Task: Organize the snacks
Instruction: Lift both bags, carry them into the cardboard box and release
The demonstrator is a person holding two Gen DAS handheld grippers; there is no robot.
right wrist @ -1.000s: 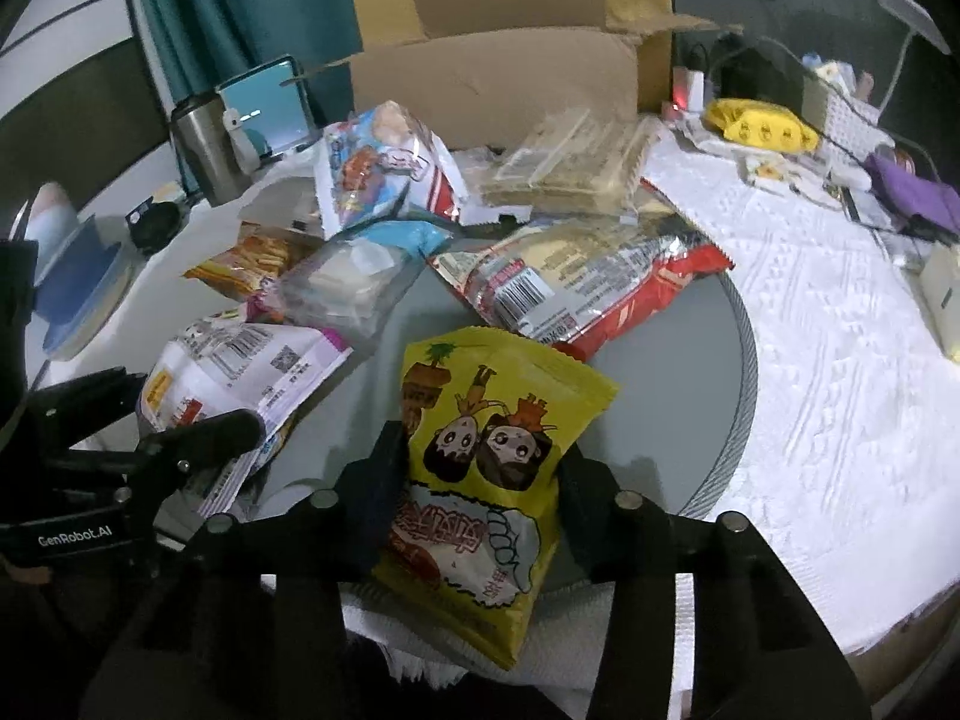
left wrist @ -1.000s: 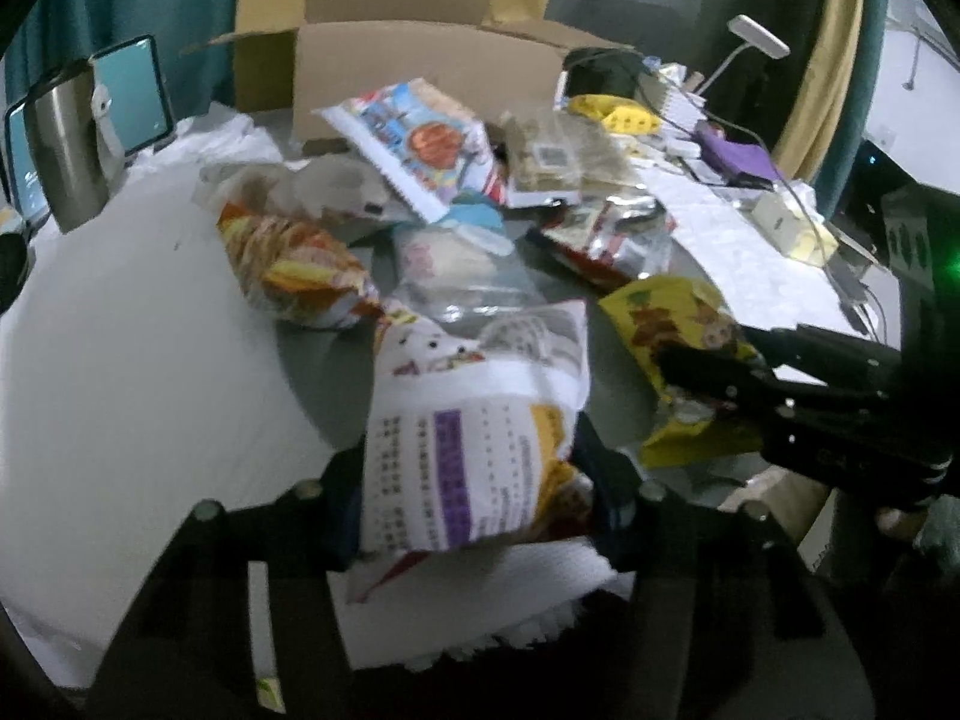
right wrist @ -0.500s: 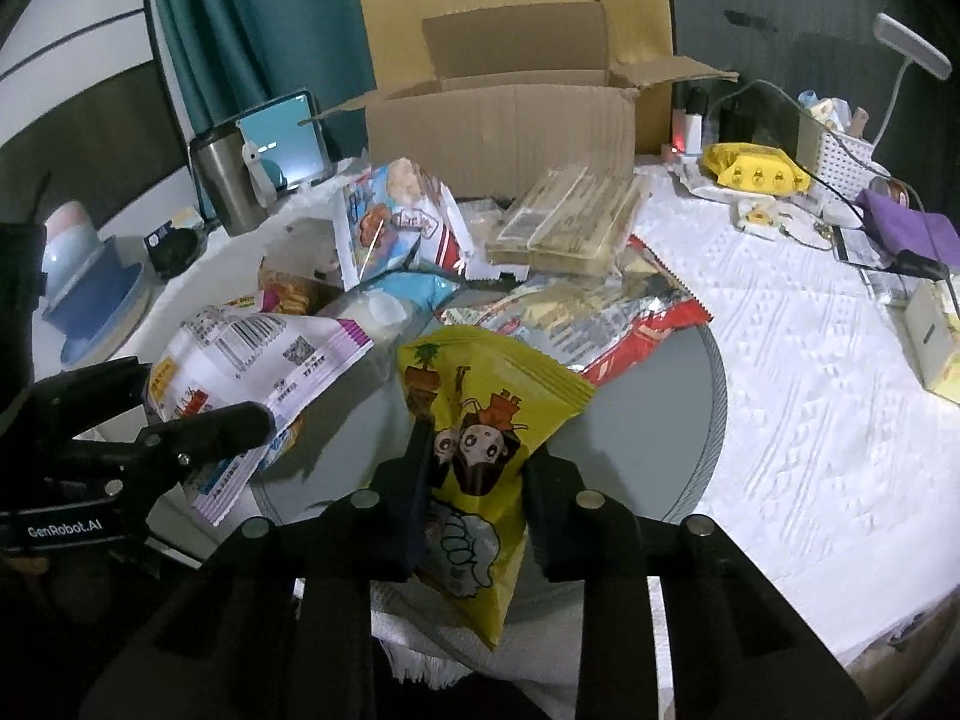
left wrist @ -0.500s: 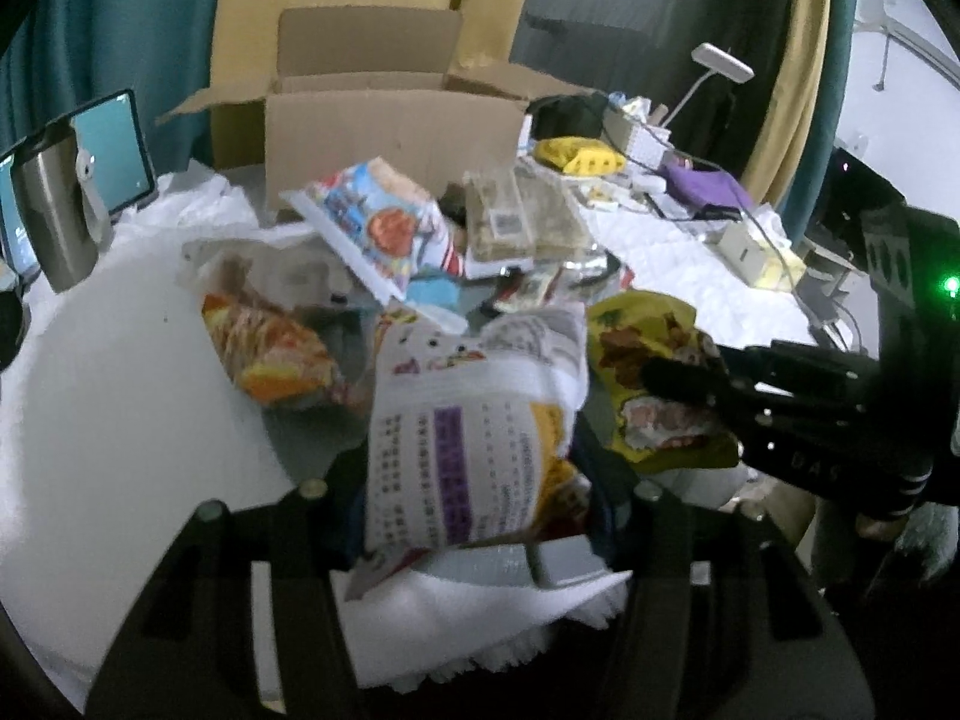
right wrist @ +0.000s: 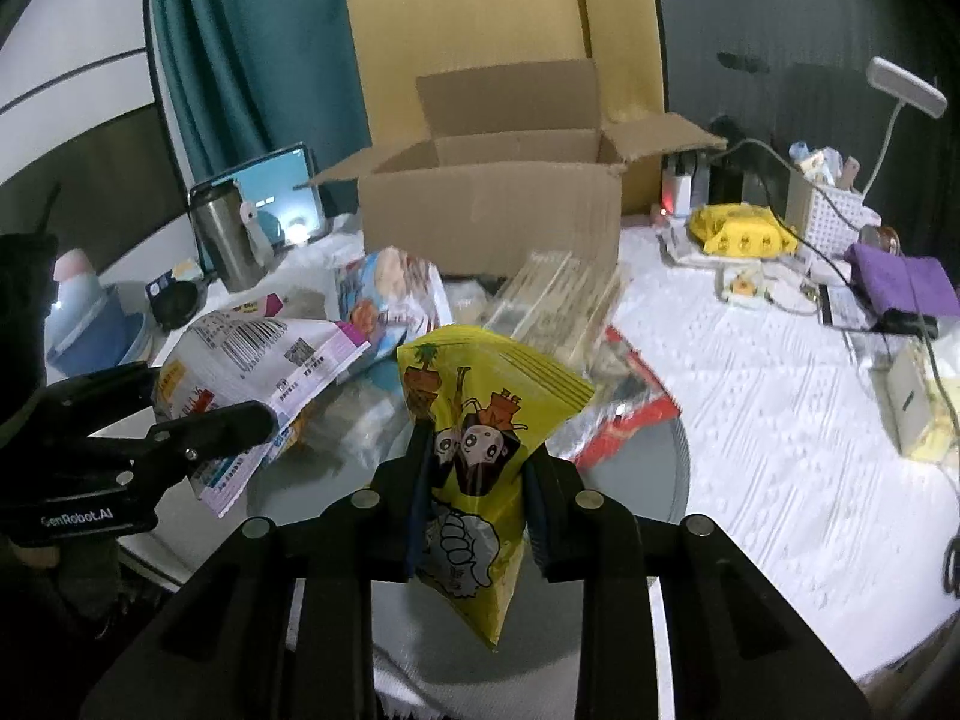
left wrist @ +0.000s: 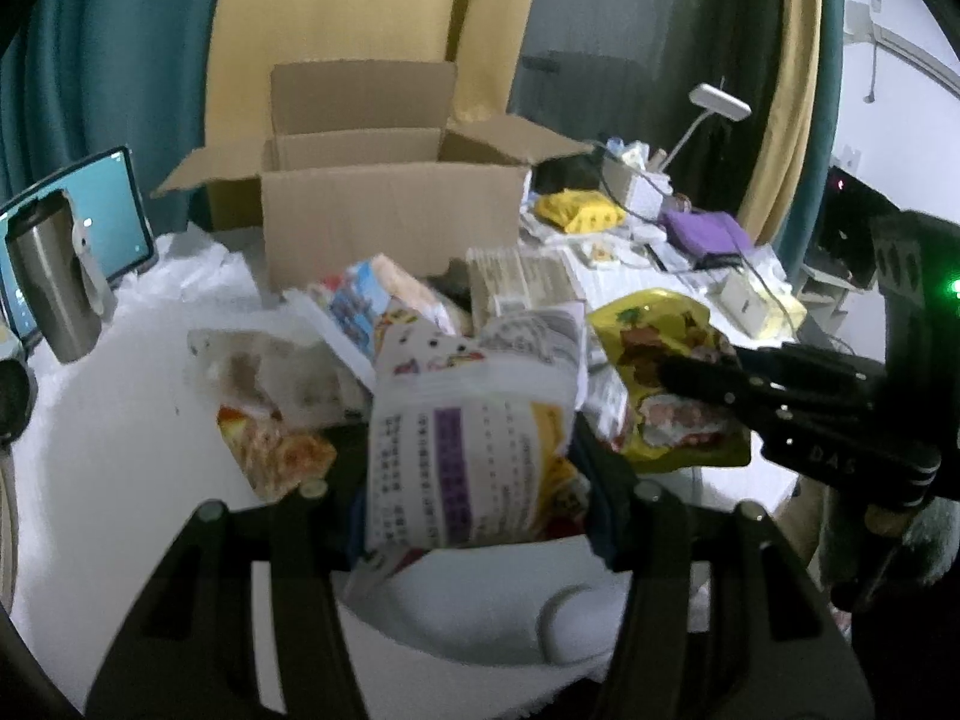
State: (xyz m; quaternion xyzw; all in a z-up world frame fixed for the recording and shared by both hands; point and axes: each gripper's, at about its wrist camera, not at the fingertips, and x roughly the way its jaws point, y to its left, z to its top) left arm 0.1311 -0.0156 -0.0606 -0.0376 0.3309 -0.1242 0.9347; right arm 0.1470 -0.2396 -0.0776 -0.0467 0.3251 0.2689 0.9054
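The yellow snack bag (right wrist: 480, 456) with cartoon figures stands pinched at its middle between the two fingers of the right gripper (right wrist: 477, 480), its top corner above them and its bottom corner hanging below, clear of the round grey tabletop (right wrist: 666, 480). The white snack bag (left wrist: 468, 438) with purple print sits clamped likewise in the left gripper (left wrist: 474, 480), just beside the yellow one. Beyond both, an open cardboard box (right wrist: 492, 210) stands behind the remaining snack packets (right wrist: 390, 294) on the table.
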